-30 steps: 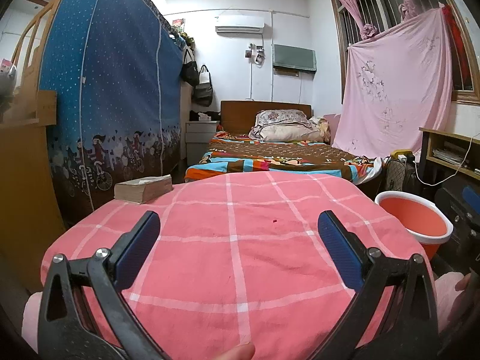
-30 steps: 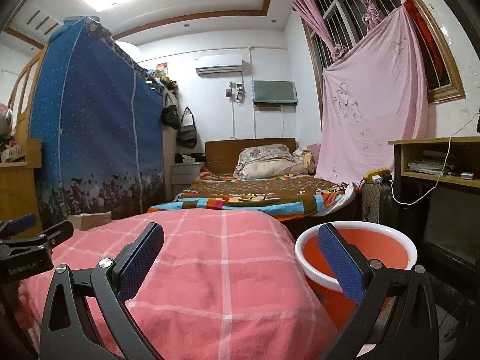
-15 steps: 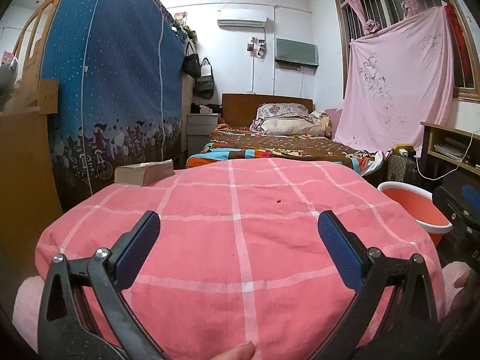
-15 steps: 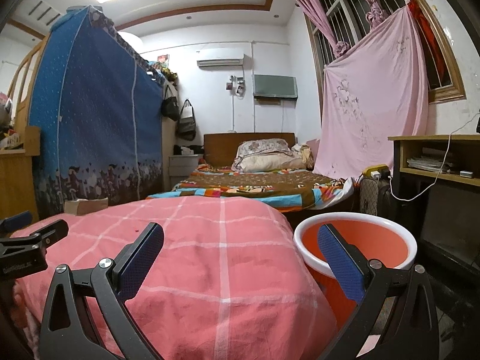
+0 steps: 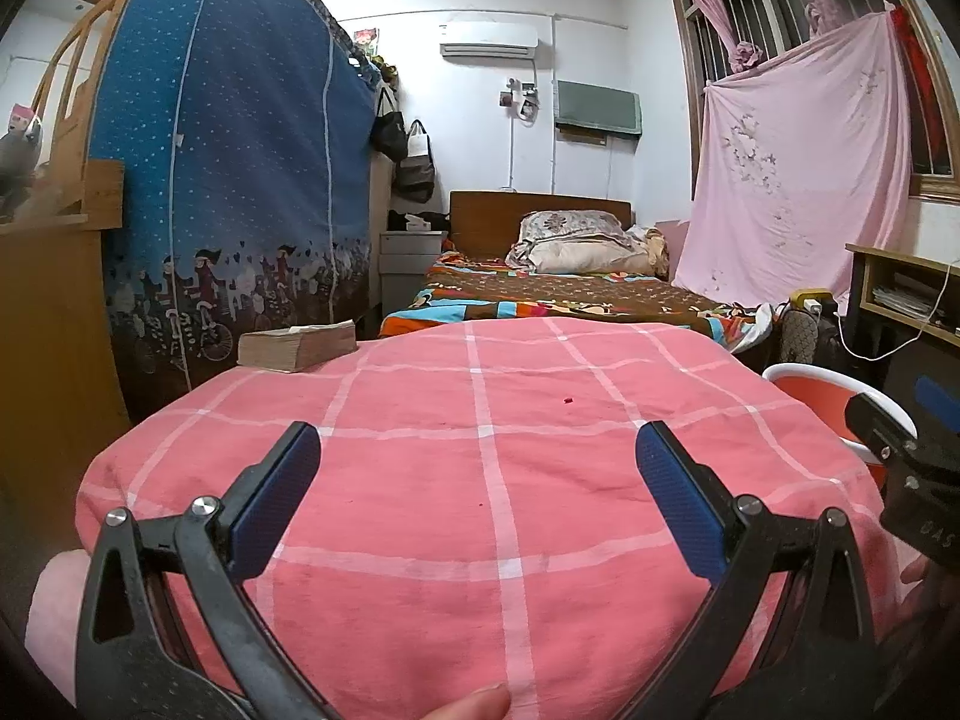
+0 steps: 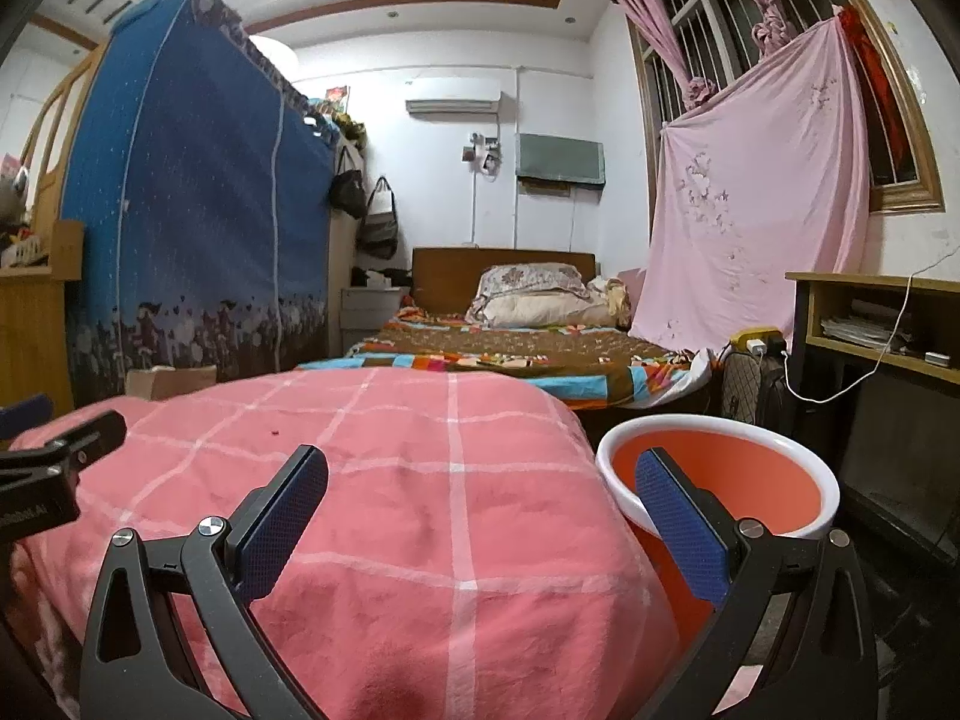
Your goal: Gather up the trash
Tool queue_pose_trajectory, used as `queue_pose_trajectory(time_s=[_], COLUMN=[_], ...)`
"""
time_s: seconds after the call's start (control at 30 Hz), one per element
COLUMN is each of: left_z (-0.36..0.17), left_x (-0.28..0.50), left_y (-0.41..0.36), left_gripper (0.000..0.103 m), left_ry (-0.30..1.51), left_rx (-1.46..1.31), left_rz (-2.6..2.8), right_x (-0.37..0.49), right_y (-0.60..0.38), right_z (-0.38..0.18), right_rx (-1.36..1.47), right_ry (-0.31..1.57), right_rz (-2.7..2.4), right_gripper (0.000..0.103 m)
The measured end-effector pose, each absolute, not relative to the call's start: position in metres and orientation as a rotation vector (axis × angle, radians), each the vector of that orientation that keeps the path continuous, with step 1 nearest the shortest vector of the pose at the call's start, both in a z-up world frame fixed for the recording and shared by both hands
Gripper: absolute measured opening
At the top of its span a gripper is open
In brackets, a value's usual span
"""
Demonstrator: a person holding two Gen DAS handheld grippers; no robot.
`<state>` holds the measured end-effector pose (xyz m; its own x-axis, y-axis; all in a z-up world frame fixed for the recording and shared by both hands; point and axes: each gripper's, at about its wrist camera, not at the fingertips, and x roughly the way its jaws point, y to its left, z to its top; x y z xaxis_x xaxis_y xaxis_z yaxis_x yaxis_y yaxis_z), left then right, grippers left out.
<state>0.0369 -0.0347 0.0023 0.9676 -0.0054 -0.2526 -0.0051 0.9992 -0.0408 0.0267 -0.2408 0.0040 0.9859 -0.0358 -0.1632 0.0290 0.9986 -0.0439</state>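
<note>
A pink checked cloth (image 5: 480,480) covers a rounded table in front of me; it also shows in the right wrist view (image 6: 420,510). A tiny red scrap (image 5: 566,400) lies on it, also seen in the right wrist view (image 6: 275,432). An orange bin with a white rim (image 6: 720,480) stands right of the table; its edge shows in the left wrist view (image 5: 822,378). My left gripper (image 5: 478,480) is open and empty above the cloth's near edge. My right gripper (image 6: 480,498) is open and empty, spanning the table edge and the bin.
A tissue pack (image 5: 297,345) lies at the cloth's far left corner. A bed (image 5: 570,294) stands behind the table. A blue fabric wardrobe (image 5: 228,180) is at left, a wooden shelf unit (image 6: 882,324) with a cable at right.
Both grippers have drawn back and sunk lower toward the table's near edge. The bin sits closer to the right gripper. Both stay open.
</note>
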Motion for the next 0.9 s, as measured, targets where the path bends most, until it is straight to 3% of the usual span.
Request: queue_pose_trajectory(time_s=[0.9], left_z=[-0.0011], left_x=[0.0353], left_y=[-0.0357], left_gripper=[0.091], left_ry=[0.264], left_rx=[-0.032], left_rz=[-0.001], right_x=[0.0345], right_y=[-0.2421], right_z=[-0.0038], right_rx=[-0.032], right_ry=[0.213], right_rz=[-0.065], right_gripper=[0.103])
